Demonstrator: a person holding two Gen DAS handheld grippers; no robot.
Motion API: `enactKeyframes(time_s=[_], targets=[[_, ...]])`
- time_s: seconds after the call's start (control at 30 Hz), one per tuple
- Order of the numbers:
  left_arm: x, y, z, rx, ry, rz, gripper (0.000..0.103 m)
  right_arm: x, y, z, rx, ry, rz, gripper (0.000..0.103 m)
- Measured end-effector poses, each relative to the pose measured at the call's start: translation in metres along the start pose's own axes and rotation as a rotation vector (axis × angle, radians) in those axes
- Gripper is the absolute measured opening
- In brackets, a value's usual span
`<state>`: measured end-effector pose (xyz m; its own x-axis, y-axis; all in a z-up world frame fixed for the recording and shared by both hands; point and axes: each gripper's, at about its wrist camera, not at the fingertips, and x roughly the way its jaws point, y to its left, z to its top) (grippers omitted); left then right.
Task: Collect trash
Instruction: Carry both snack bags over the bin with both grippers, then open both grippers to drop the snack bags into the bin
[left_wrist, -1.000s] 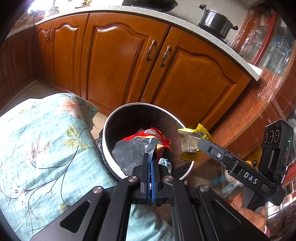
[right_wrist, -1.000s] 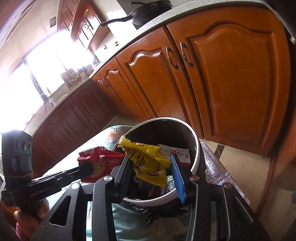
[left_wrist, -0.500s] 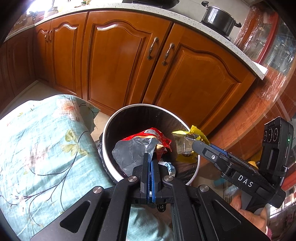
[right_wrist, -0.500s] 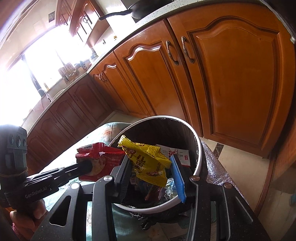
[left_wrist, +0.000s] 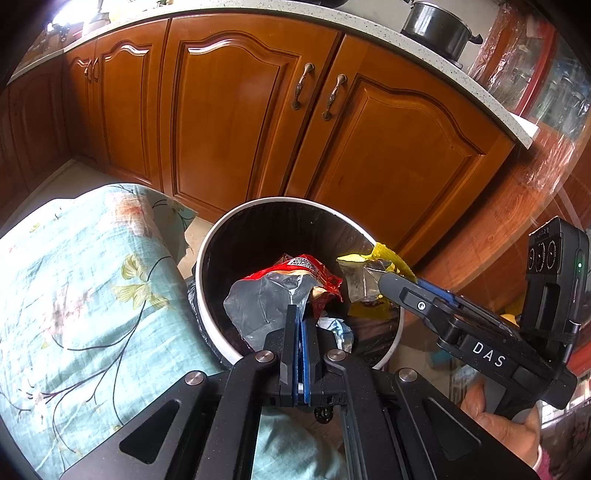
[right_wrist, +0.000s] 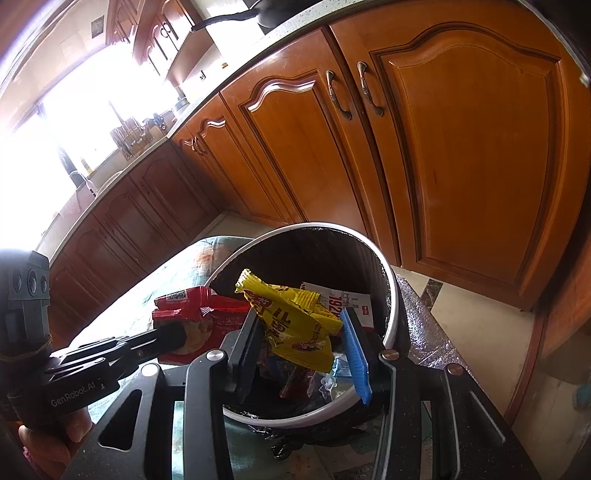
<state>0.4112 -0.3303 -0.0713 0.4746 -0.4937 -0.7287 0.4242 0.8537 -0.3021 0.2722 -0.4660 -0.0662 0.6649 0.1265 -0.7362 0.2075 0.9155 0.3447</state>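
Your left gripper (left_wrist: 300, 314) has its jaws pressed together on the edge of a red snack bag (left_wrist: 284, 291), silver lining showing, and it hangs over the near side of the bin (left_wrist: 207, 258). Your right gripper (right_wrist: 299, 332) is clamped on a crumpled yellow wrapper (right_wrist: 295, 317), jaws partway apart with the wrapper filling the gap, also above the bin's open mouth. The bin is round with a white rim and a black liner, and there's already some paper and wrappers (right_wrist: 354, 302) down inside. A floral cloth (left_wrist: 81, 288) covers the surface just left of the bin. Farther back you've got the wooden cabinet doors (left_wrist: 229, 122), and a black pot (left_wrist: 436, 26) sits up on the worktop (left_wrist: 369, 22) at far right.
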Motion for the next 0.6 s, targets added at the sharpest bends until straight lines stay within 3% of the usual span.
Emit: enactKeyframes(time_s=[0.2,0.3,0.37,0.6], targets=[[0.003,-0.002,0.000,0.002,0.011,0.007,0.001,0.004,0.000,0.001,-0.001,0.006,-0.003,0.046],[0.002,-0.001,0.000,-0.006,0.014,0.006,0.014,0.006,-0.002,0.001,0.010,0.010,0.004,0.050],[-0.002,0.000,-0.001,-0.013,0.001,0.013,0.029,0.007,-0.004,0.001,0.023,0.017,0.010,0.055],[-0.023,0.006,-0.012,-0.026,-0.033,0.016,0.037,-0.002,-0.003,0.000,0.039,0.002,0.026,0.068]])
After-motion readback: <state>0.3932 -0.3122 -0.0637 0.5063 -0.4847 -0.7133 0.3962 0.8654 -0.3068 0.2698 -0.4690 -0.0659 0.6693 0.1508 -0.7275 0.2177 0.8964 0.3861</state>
